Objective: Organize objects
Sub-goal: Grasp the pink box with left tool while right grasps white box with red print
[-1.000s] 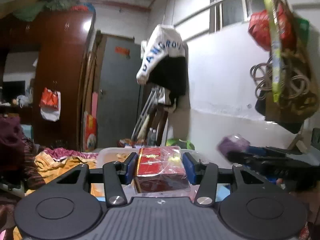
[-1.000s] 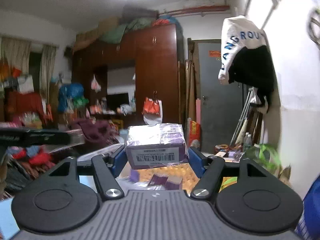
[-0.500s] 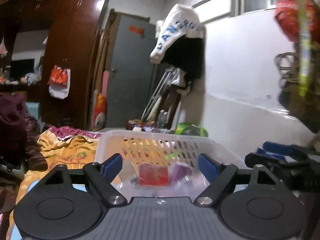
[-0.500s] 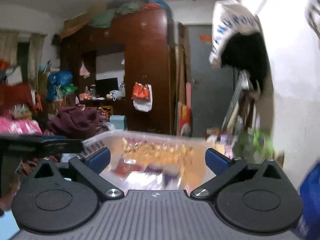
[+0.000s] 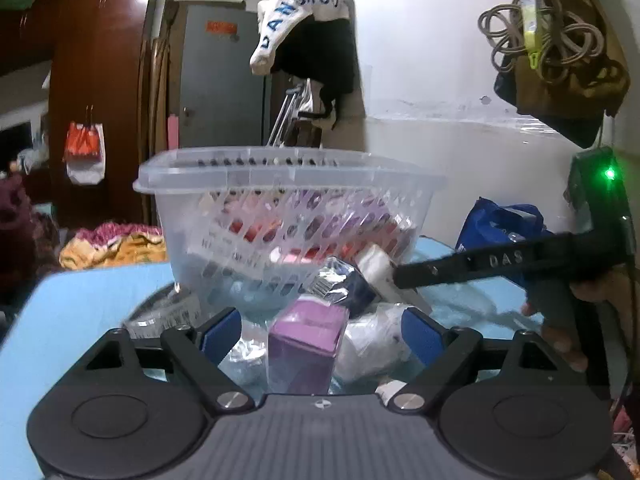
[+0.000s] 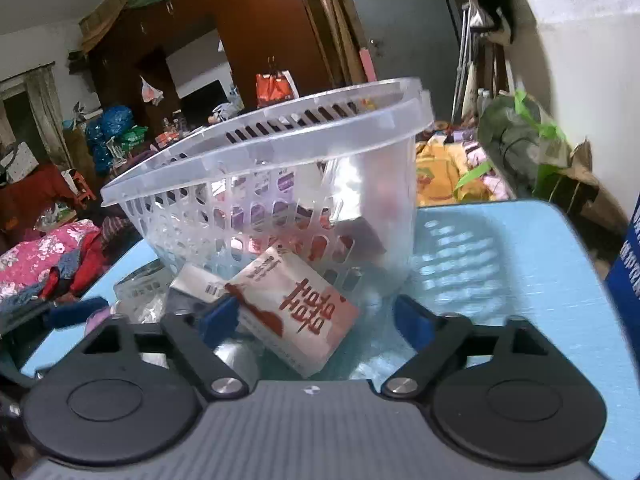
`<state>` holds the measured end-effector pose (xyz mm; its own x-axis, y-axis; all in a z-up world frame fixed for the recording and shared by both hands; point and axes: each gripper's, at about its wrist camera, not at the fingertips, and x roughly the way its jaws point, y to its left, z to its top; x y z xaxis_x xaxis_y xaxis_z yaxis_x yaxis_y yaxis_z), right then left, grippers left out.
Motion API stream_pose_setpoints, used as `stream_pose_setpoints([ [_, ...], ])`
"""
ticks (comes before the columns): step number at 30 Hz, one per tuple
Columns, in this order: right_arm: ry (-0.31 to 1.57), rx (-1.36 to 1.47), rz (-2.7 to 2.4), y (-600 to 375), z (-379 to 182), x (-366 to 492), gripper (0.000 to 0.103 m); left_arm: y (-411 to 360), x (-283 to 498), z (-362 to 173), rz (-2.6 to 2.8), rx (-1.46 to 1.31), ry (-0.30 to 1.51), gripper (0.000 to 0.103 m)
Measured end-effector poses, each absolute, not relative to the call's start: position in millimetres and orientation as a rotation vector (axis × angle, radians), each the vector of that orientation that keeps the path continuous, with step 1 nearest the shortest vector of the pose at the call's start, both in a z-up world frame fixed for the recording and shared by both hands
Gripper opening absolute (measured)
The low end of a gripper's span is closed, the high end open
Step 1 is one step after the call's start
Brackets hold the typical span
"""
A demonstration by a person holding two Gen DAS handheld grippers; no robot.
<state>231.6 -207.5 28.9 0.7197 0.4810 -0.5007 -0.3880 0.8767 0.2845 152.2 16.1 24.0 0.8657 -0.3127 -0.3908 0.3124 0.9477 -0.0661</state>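
Both tools over boxes before the translucent slotted plastic basket [image 5: 248, 184].
Left tool [image 5: 320, 334] spread, straddled upright purple carton [image 5: 306, 340]; right tool [image 6: 316, 322] closing, not yet pinching slanted pink-white box [image 6: 296, 304].

A tall wardrobe [image 5: 100, 92] of dark red-brown wood is seen against the far wall, with bundles of cloth piled on its top. Beside it a grey door [image 5: 218, 80] is set, marked by a small orange label near its top. A white wall [image 5: 432, 64] is seen on the right; a white-and-black garment [image 5: 308, 28] with blue lettering is hung on it, and coiled cords [image 5: 548, 44] are hung further along. An orange-and-white bag [image 6: 276, 86] is hung on the wardrobe front. Heaps of patterned bedding [image 6: 38, 256] and clothes are spread around a light blue tabletop [image 6: 520, 264]. Curtains [image 6: 42, 108] are seen at far left.
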Motion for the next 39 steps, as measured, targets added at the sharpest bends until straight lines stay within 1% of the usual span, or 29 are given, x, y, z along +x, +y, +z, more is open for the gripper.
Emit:
stream_pose_setpoints([
  [4,0.632,0.166,0.519,-204.4,18.9,228.7,0.093,12.7,153.0,15.2,-0.341,-0.003,0.444,0.089],
  [6,0.635,0.167,0.531,-203.5,16.8,228.6,0.091,10.7,152.4,13.9,-0.349,0.0,0.452,0.089],
  [8,0.632,0.149,0.552,-201.2,16.3,227.4,0.083,9.5,153.6,13.6,-0.352,0.0,0.456,0.089],
  [13,0.606,0.098,0.548,-198.9,19.4,220.8,0.08,14.4,159.1,12.6,-0.371,-0.052,0.471,0.088],
  [14,0.594,0.088,0.544,-198.9,20.2,218.0,0.079,15.7,159.2,12.3,-0.372,-0.062,0.469,0.079],
  [15,0.579,0.076,0.538,-199.1,20.8,214.1,0.078,16.8,158.8,12.1,-0.369,-0.068,0.467,0.056],
  [16,0.563,0.064,0.529,-199.9,21.2,209.5,0.077,17.4,159.0,11.4,-0.364,-0.069,0.471,0.046],
  [19,0.529,0.065,0.518,-206.7,22.6,196.8,0.076,20.2,157.3,10.8,-0.374,-0.086,0.464,0.045],
  [27,0.507,0.064,0.519,-214.7,24.9,183.0,0.074,27.9,142.6,14.2,-0.388,-0.107,0.362,0.045],
  [35,0.458,0.124,0.531,-229.1,25.9,170.2,0.073,34.4,142.0,14.5,-0.407,-0.138,0.339,0.045],
  [39,0.434,0.102,0.509,-226.2,26.9,167.7,0.073,39.5,139.5,14.5,-0.409,-0.16,0.318,0.045],
])
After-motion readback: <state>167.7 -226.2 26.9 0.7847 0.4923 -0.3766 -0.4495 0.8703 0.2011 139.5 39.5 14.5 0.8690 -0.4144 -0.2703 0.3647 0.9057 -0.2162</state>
